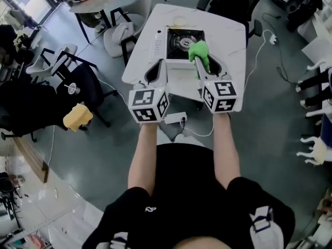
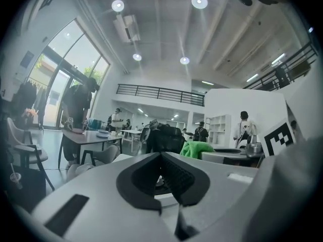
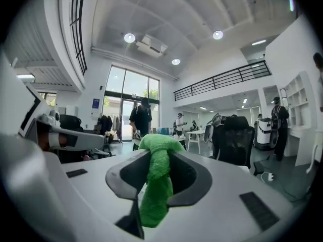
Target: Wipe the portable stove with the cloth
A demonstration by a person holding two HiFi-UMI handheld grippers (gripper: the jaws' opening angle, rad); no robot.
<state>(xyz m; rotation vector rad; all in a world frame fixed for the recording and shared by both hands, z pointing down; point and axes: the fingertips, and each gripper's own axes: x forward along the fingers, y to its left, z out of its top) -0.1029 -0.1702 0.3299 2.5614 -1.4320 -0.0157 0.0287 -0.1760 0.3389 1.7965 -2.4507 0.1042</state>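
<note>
Green fuzzy cloth (image 1: 198,52) is pinched in the right gripper (image 1: 197,62), whose jaws are closed tight on a bunched fold. In the right gripper view the fabric rises above the jaw tips and hangs down between them. The free end sits at about 4 o'clock from the round burner of the portable stove (image 1: 182,40), a white-bodied unit with a black top. The stove stands towards the 12 o'clock end of the white table (image 1: 228,40). Whether the cloth is pressing on the stove top or hanging just above it, I cannot tell from the head view.

The left gripper (image 1: 158,66) lies at the stove's 7 o'clock, just beside its near left corner. Its jaws are brought together with nothing between them, so it plays no part in the wiping at present.

As I judge it, picking up the cloth is done and the wiping itself is at an early or middle stage. Only the near right part of the stove is under the cloth. The burner, the far edge at 12 o'clock and the left side at 9 o'clock appear uncovered and are presumably still to be passed over. No dirt or streaks show, so how clean the surface already is cannot be read.
</note>
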